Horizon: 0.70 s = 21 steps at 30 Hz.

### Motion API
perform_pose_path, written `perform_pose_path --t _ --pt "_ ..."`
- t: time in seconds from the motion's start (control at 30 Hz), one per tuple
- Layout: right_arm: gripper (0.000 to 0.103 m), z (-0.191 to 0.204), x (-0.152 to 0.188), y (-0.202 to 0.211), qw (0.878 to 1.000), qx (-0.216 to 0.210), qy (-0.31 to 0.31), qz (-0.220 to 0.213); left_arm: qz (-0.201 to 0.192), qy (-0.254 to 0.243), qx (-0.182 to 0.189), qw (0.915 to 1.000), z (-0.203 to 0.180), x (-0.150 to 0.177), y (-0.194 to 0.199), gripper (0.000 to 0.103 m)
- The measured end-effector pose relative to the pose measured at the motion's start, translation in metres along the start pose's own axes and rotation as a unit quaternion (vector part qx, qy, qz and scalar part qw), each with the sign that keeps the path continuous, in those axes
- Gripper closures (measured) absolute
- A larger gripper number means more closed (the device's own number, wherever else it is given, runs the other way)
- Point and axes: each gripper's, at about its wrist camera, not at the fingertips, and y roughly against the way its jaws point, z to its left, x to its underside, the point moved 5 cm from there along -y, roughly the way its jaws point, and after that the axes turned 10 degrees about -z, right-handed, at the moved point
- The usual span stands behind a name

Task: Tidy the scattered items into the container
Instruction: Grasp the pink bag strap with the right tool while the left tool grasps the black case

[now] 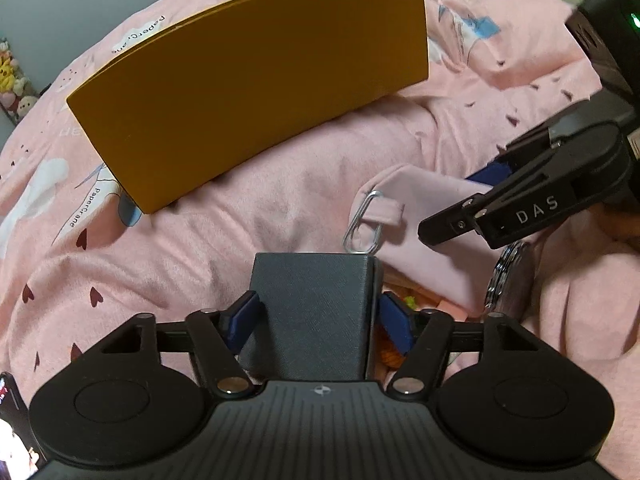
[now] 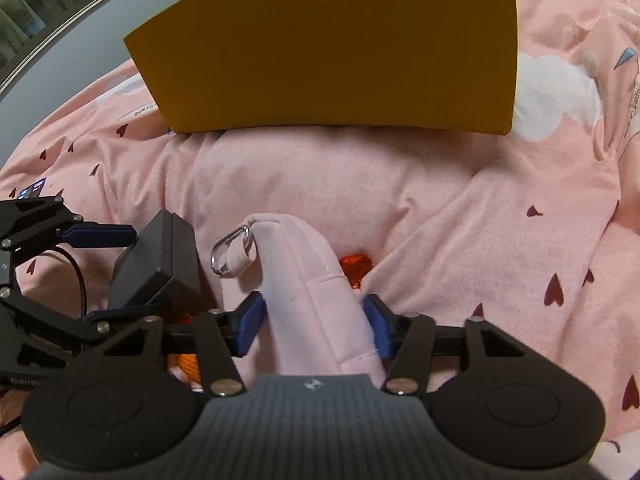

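**Two grippers, each with something between its blue pads**

Two objects sit in the jaws above a pink quilt printed with dark hearts and white clouds [image 2: 500, 208]. The left gripper [image 1: 316, 320] pinches a dark grey textured rectangular box [image 1: 312, 312]; its blue pads [image 1: 242, 320] press against the box's two sides. The right gripper [image 2: 314, 328] straddles the edge of a pale pink fabric pouch [image 2: 316, 312] with a silver wire clip [image 2: 230, 254] on a small loop at its end. Whether the right pads actually press the cloth or only flank it cannot be told. The pouch lies just right of the grey box, and in the left wrist view the right gripper's finger tip rests over it. An orange glossy object [image 2: 356, 266] peeks out beside the pouch. Farther back on the quilt stands a mustard-yellow flat cardboard box [image 1: 256, 88], well apart from both grippers.
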Motion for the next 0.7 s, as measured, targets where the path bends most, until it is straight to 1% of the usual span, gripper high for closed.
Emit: perform_pose_path --t 0.03,0.07,0.1,0.2,0.27,0.37,0.5,0.57,0.7 --pt "0.054 0.001 0.0 0.003 1.0 0.0 0.0 -0.003 -0.006 0.004 0.005 1.0 0.0 -0.001 0.002 0.038" --pt "0.058 0.002 -0.001 0.006 1.0 -0.001 0.001 -0.007 -0.009 0.008 0.008 0.9999 0.0 -0.002 0.003 0.041" --pt "0.063 0.003 -0.001 0.01 1.0 -0.004 0.003 -0.01 -0.012 0.011 0.011 0.9998 0.001 -0.003 0.004 0.042" --pt "0.069 0.011 -0.003 0.02 1.0 -0.011 0.017 -0.019 -0.014 0.019 0.015 0.9996 0.003 -0.003 0.004 0.044" --pt "0.071 0.015 -0.007 0.029 0.999 -0.006 0.031 -0.031 -0.014 0.022 0.016 0.9995 0.005 -0.003 0.005 0.045" --pt "0.071 0.015 -0.016 0.044 0.997 0.01 0.043 -0.056 -0.006 0.029 0.014 0.9995 0.007 -0.003 0.006 0.044" --pt "0.071 0.01 -0.029 0.056 0.993 0.057 0.056 -0.083 0.008 0.037 0.001 0.9993 0.007 -0.003 0.008 0.043" --pt "0.071 0.007 -0.031 0.057 0.991 0.073 0.063 -0.089 0.008 0.027 -0.006 0.9996 0.004 -0.002 0.009 0.042" --pt "0.071 0.003 -0.029 0.051 0.992 0.074 0.057 -0.083 0.01 0.013 -0.022 0.9996 -0.006 0.0 0.003 0.041"
